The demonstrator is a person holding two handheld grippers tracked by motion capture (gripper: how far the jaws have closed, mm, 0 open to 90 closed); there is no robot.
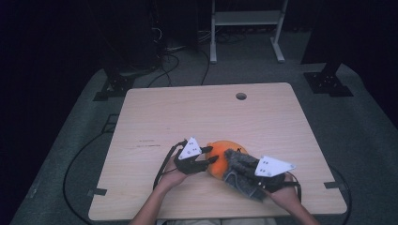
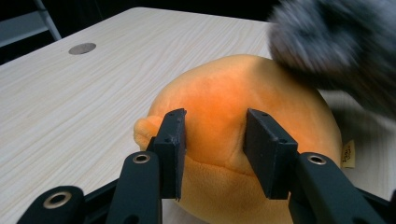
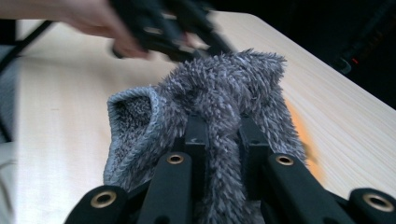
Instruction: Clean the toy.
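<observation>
A round orange plush toy (image 1: pixel 224 147) lies on the wooden table (image 1: pixel 187 112) near its front edge. My left gripper (image 1: pixel 213 154) comes at it from the left, and in the left gripper view both pads press into the orange plush toy (image 2: pixel 224 88), so my left gripper (image 2: pixel 215 126) is shut on it. A grey fuzzy knitted piece (image 3: pixel 219 88), shaped like a sock with an open cuff, is pinched in my right gripper (image 3: pixel 223 126). From above, the grey fuzzy piece (image 1: pixel 239 172) drapes against the plush's right side, under the right gripper's grey plate (image 1: pixel 273 166).
A round cable hole (image 1: pixel 241 96) sits near the table's far edge. A white metal frame (image 1: pixel 246 18) and black stands with cables are on the floor behind. The other hand and its gripper (image 3: pixel 173 28) appear blurred beyond the grey piece.
</observation>
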